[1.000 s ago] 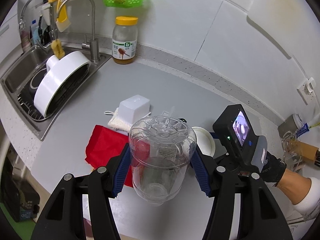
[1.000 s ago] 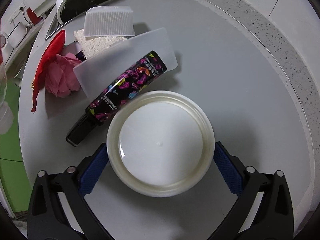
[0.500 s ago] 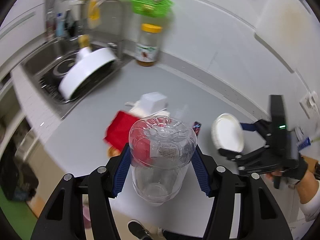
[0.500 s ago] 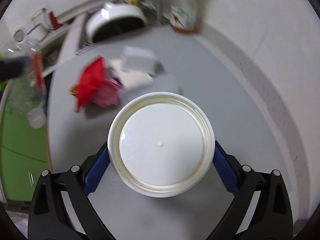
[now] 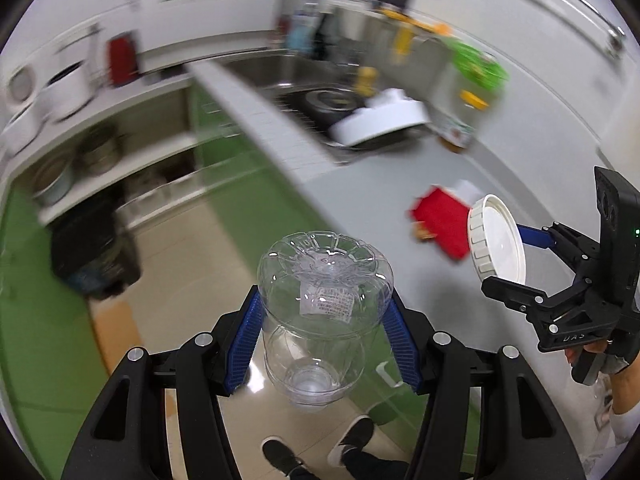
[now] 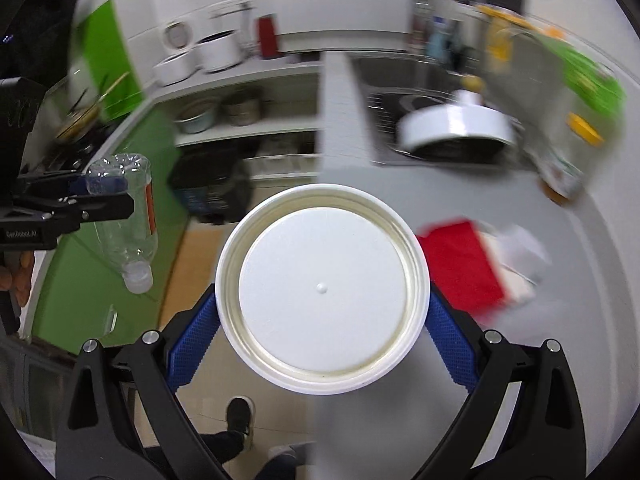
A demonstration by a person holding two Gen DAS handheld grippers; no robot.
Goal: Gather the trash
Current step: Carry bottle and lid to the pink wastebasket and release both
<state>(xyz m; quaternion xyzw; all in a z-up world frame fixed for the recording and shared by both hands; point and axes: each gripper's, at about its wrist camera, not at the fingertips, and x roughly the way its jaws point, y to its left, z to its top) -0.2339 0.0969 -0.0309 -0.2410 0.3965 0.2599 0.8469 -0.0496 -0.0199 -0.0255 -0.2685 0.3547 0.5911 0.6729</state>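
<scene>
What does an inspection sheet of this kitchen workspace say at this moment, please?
Surface: grey countertop, blurred by motion.
Job's things: clear plastic bottle, cap end down, over the floor; round white plastic lid.
Clutter: red cloth and white items on the counter; big white bowl at the steel sink.
Grippers: left gripper shut on the bottle; right gripper shut on the lid.
Cables: nothing seen.
Surroundings: green cabinet fronts, shelf of metal pots, dark bin, beige floor.

Two black handheld grippers

Left gripper and right gripper — ribbed blue pads, silver screws.
</scene>
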